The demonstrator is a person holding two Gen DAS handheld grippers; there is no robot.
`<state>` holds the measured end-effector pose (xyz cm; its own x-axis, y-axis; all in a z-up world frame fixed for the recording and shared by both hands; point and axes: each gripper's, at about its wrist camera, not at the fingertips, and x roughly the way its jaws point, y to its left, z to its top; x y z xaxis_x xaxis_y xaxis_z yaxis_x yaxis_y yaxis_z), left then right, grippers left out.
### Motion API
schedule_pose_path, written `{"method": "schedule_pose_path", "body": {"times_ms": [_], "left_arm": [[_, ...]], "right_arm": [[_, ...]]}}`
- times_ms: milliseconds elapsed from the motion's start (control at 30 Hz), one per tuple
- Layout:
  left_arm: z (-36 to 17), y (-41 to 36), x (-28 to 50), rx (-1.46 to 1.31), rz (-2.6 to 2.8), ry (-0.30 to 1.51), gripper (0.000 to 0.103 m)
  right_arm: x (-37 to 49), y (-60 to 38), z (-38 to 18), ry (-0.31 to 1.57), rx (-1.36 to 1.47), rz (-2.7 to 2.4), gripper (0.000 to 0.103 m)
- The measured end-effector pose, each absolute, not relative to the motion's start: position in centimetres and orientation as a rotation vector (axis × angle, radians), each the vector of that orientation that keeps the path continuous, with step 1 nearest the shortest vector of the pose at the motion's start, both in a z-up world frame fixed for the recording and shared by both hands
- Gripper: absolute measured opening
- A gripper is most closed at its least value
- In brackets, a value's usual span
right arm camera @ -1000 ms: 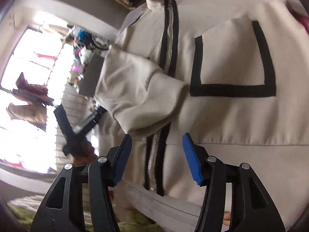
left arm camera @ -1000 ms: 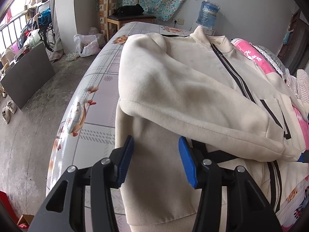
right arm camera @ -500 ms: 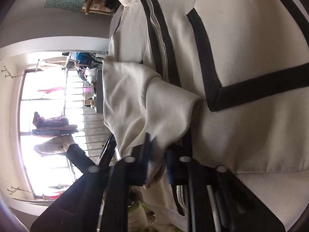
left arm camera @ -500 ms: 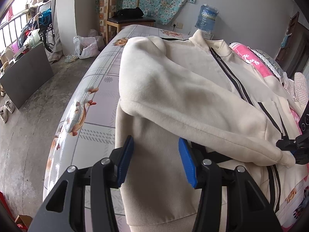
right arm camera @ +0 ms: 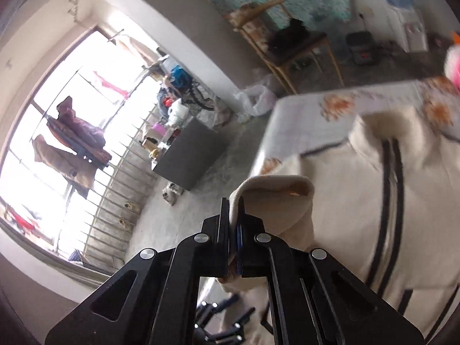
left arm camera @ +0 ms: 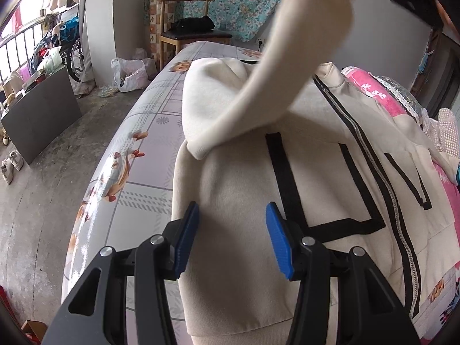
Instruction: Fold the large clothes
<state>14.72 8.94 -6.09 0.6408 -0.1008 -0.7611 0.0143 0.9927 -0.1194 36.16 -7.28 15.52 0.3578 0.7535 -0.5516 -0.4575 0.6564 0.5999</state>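
The right gripper (right arm camera: pixel 234 218), now clamped on the cream fleece jacket's sleeve cuff (right arm camera: pixel 276 192), has lifted it toward the frame's top — the left gripper (left arm camera: pixel 231 238) hovers wide open, lower centre, holding nothing.

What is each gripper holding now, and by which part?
The right gripper is shut on the cuff end of the jacket's sleeve, lifted above the jacket. The left gripper is open and holds nothing.

Both the left gripper (left arm camera: pixel 230 238) and the right gripper (right arm camera: pixel 234 224) have matte black angular frames with triangular cut-outs at about 7 o'clock, round silver screws along the arms, and ribbed blue pads (left arm camera: pixel 277 244) lining the fingers.
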Motion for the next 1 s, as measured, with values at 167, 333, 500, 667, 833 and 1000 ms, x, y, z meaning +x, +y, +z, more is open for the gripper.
{"method": "schedule_pose_path", "body": {"times_ms": [167, 333, 500, 667, 833, 1000], "left_arm": [[-6.1, 8.6, 14.7, -0.082, -0.055, 0.877, 0.047], [-6.2, 8.5, 14.7, -0.076, -0.047, 0.876, 0.047], [-6.2, 8.4, 14.8, -0.073, -0.046, 0.876, 0.047], [-6.3, 8.1, 14.8, -0.061, -0.039, 0.878, 0.047], [-6.2, 7.4, 14.8, -0.034, -0.025, 0.882, 0.047], [-6.1, 7.2, 14.9, -0.025, -0.019, 0.885, 0.047]], "right_arm": [[34.0, -2.1, 25.6, 0.633, 0.246, 0.997, 0.002], [34.6, -8.9, 23.1, 0.577, 0.179, 0.838, 0.002], [39.4, -20.2, 8.3, 0.894, 0.192, 0.458, 0.002], [39.4, -25.2, 0.2, 1.042, 0.232, 0.34, 0.002], [38.6, -25.4, 1.5, 0.964, 0.136, 0.301, 0.002], [40.0, -28.2, -2.0, 1.091, 0.178, 0.233, 0.002]]}}
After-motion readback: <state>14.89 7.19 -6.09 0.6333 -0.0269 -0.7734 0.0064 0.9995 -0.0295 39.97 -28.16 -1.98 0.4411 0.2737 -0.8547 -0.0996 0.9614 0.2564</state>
